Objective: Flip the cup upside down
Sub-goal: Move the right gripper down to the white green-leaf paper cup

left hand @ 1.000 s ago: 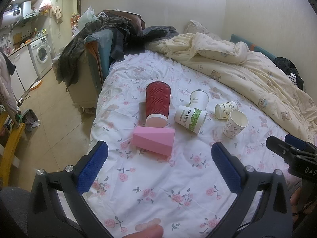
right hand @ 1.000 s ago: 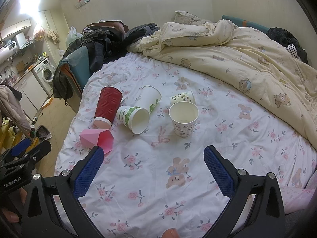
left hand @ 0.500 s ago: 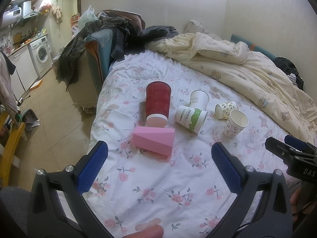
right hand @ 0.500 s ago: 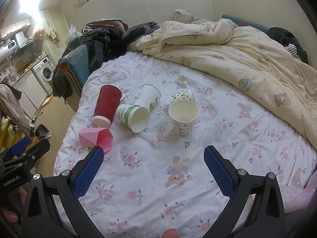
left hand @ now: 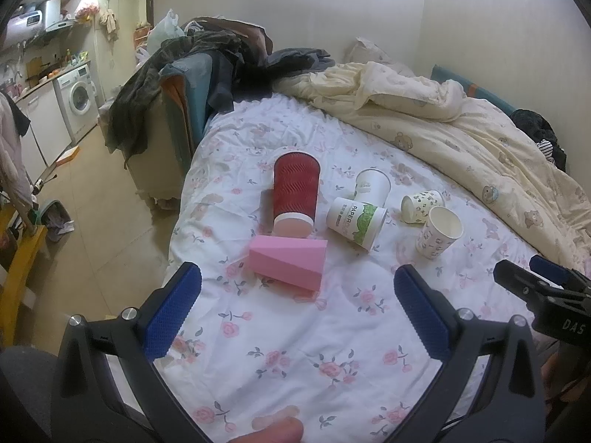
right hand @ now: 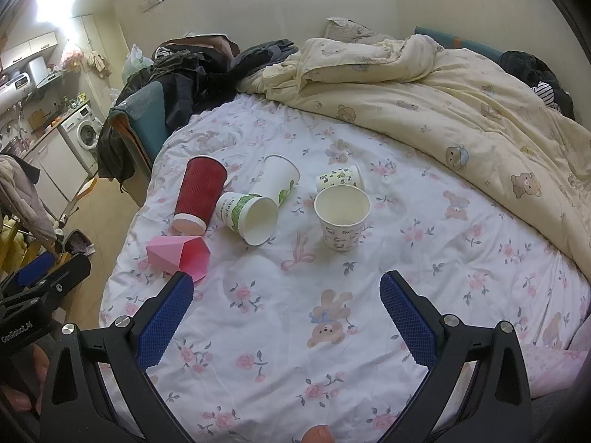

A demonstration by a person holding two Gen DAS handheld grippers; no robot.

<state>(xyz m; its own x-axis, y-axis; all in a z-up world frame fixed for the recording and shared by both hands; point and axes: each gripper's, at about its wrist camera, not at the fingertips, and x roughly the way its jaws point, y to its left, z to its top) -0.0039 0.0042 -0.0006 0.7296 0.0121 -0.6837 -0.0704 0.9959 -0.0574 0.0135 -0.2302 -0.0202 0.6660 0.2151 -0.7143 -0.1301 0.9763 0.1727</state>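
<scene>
Several cups lie on the floral bedsheet [right hand: 280,332]. A small patterned paper cup [right hand: 342,217] [left hand: 439,232] stands upright, mouth up. A red ribbed cup [left hand: 295,193] [right hand: 199,193], a green-and-white paper cup [left hand: 356,223] [right hand: 249,217], a plain white cup [right hand: 279,179] [left hand: 371,184], a small spotted cup [right hand: 340,177] [left hand: 421,201] and a pink faceted cup [left hand: 288,262] [right hand: 179,254] lie on their sides. My left gripper [left hand: 297,310] is open and empty, short of the pink cup. My right gripper [right hand: 286,313] is open and empty, short of the upright cup.
A cream duvet [right hand: 443,103] is bunched at the back and right of the bed. A pile of dark clothes on a chair [left hand: 192,74] stands at the bed's far left. The bed edge drops to the floor [left hand: 92,199] on the left, with a washing machine [left hand: 77,101] beyond.
The right wrist view has shifted slightly; the cups sit a touch nearer. The left gripper has not moved. No cup has moved.
</scene>
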